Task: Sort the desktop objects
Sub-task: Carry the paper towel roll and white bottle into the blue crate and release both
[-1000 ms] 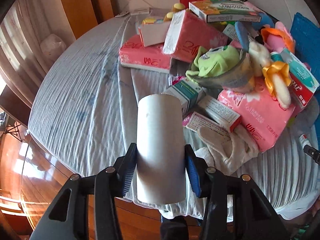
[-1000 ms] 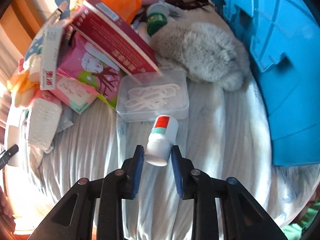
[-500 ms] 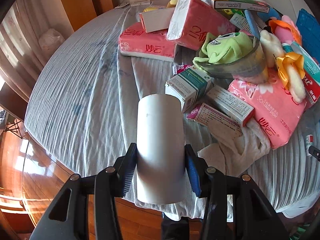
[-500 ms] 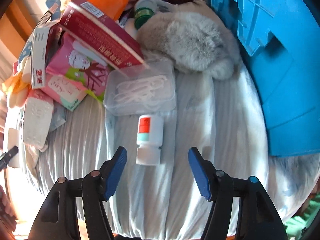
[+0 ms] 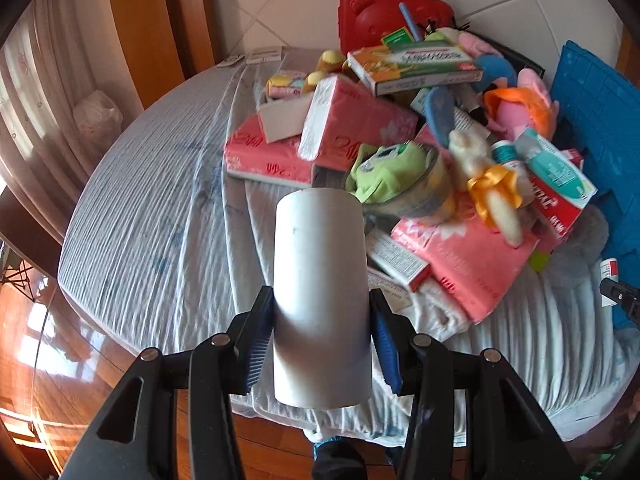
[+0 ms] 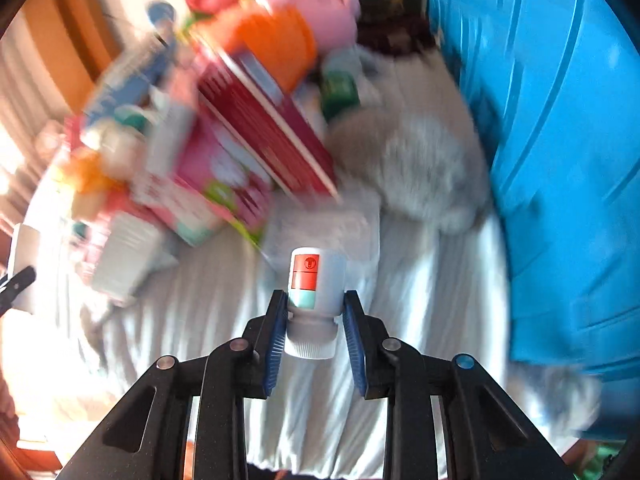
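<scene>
- Beige curtain hangs at the frame's left edge.
- Glossy wooden floor fills the lower left.
- White tiled wall spans the top.

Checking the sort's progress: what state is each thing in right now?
Left tongs: shut on white roll, lifted.
Right tongs: closing on small white bottle, cap toward camera.
Red case: closed, upright.
Pink tissue packs: sealed, piled.

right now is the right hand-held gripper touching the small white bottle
Touching. The right wrist view shows the right hand-held gripper with both blue pads pressed against the neck and cap of the small white bottle, no gap either side; its jaws are closing.
</scene>
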Motion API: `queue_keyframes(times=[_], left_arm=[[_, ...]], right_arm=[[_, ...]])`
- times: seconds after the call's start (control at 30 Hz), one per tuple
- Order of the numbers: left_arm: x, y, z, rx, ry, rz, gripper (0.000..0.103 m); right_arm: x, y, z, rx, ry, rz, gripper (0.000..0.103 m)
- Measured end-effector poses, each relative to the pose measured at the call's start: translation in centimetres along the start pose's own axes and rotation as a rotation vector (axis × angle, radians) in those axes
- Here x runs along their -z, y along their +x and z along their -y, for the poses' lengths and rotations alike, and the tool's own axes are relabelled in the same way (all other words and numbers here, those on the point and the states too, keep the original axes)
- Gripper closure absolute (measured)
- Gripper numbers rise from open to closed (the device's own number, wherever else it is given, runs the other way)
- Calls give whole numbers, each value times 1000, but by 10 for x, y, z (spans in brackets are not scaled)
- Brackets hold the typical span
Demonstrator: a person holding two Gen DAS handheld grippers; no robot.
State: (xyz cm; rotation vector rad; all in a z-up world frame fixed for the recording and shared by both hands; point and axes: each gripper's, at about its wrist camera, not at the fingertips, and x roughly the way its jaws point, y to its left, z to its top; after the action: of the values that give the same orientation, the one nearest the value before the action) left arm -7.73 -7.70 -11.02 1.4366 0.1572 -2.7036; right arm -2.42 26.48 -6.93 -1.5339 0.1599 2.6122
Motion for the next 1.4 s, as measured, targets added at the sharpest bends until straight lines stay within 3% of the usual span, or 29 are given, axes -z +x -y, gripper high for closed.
queue_keyframes(times=[0.17,0.4,0.5,0.63,0.9,1.0,1.13,1.27,1.4], left_arm=[[-29,-48,31,46,55,126,57],[-73,-109,106,164,163,277,57],[-88,-126,144,217,219,321,57],[-107,-147,205,289,303,373,57],[-141,-189,329,446,470,420,57],[-156,-203,379,530,534,380,57],[-173,-194,450,585,638,226,57],[-168,-163,521,530,749,59,57],[-153,-122,566,480,811,-142,57]], right_arm=[[-36,-75,-32,-17,-28,175,75],[-113,-142,-34,-2,-38,418,75],[-119,-178,-17,44,-34,490,75],[-133,-208,24,116,-4,531,75],[-155,-234,131,262,51,489,75],[-166,-232,173,308,43,432,75],[-189,-216,226,342,14,296,75],[-204,-187,271,349,-6,154,75],[-208,-153,306,292,-15,4,75]])
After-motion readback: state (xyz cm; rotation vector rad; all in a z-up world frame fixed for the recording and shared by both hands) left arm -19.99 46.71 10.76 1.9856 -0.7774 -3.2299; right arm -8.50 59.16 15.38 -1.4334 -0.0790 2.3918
